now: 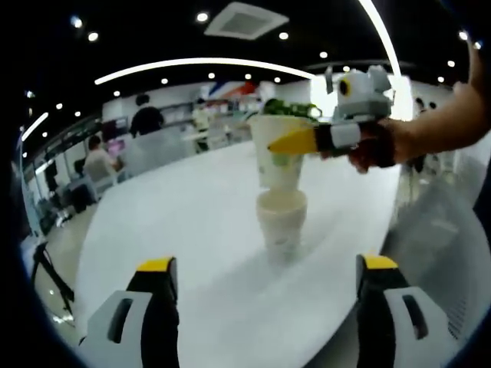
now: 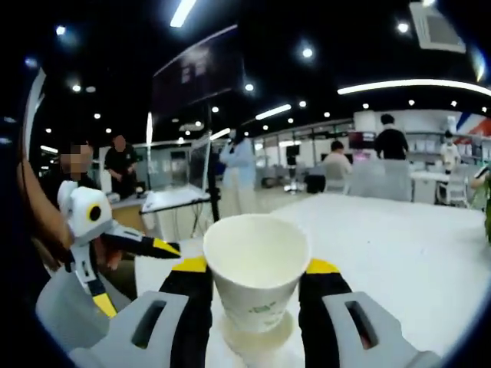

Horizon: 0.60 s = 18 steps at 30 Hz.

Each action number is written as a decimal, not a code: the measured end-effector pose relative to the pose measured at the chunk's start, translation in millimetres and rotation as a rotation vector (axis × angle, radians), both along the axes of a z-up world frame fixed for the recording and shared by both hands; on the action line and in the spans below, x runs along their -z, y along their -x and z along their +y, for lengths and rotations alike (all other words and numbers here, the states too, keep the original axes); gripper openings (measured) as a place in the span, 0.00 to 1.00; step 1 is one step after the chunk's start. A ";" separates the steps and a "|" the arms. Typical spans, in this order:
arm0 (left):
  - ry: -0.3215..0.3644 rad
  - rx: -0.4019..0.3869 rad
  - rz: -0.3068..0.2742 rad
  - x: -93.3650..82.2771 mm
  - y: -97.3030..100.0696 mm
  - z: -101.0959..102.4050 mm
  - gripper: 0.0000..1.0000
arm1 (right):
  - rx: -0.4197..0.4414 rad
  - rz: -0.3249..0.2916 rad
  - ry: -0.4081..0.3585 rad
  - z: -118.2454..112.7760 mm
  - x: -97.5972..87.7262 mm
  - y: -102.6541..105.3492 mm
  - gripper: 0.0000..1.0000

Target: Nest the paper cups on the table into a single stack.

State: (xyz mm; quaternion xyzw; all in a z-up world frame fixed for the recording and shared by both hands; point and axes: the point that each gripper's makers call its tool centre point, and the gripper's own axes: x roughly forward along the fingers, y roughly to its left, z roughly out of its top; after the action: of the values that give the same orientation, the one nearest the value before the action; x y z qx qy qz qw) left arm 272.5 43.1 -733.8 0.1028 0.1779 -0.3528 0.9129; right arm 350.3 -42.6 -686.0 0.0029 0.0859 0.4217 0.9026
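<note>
A white paper cup [image 1: 276, 157] with green print hangs just above a lower white cup [image 1: 281, 221] that stands on the white table [image 1: 184, 215]. My right gripper [image 1: 307, 140] comes in from the right and is shut on the upper cup. In the right gripper view that cup [image 2: 257, 268] sits upright between the yellow-tipped jaws of my right gripper [image 2: 257, 266], and the rim of the lower cup [image 2: 257, 339] shows beneath it. My left gripper [image 1: 266, 264] is open and holds nothing, a short way in front of the cups. From the other side, the left gripper [image 2: 134, 276] stands open.
The round table's edge [image 1: 100, 253] curves at the left, with floor beyond it. A green plant [image 1: 295, 109] shows behind the held cup. People sit and stand at desks [image 2: 176, 201] in the background. A person's arm [image 1: 445, 123] reaches in from the right.
</note>
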 end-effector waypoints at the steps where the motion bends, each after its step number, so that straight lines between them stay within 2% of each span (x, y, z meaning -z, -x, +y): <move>1: -0.001 0.000 0.000 0.2 0.0 0.0 0.95 | 0.010 0.010 0.014 -1.0 9.2 -0.7 0.41; 5: 0.001 0.001 -0.001 0.1 0.2 -0.4 0.94 | 0.028 0.064 0.056 -2.5 38.3 0.3 0.41; 9: 0.003 0.000 -0.001 0.0 0.2 -0.8 0.94 | 0.032 0.091 0.073 -0.7 55.6 4.8 0.42; 10: 0.003 -0.001 -0.001 0.1 0.2 -0.7 0.94 | 0.034 0.025 0.083 -1.3 53.2 2.4 0.42; 11: 0.003 -0.001 -0.001 0.1 0.3 -0.7 0.94 | 0.041 0.003 0.095 -2.4 54.9 1.7 0.42; 15: 0.000 0.000 -0.001 0.7 1.1 -1.3 0.94 | 0.058 0.015 0.075 -3.4 53.8 0.3 0.43; 16: -0.001 0.001 0.000 0.9 1.3 -1.5 0.94 | 0.056 0.060 0.098 -3.8 60.6 0.6 0.44; 17: -0.002 0.002 0.000 1.1 1.3 -1.7 0.94 | 0.045 0.032 0.095 -2.2 57.8 -1.3 0.44; 18: -0.003 0.002 -0.001 1.1 1.3 -1.8 0.94 | 0.051 0.117 0.030 -0.1 61.4 4.4 0.44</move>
State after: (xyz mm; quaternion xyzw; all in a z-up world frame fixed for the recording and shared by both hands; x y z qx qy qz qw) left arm 271.2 41.3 -734.8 0.1043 0.1779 -0.3536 0.9124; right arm 345.9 -42.7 -747.4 0.0160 0.1445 0.3964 0.9065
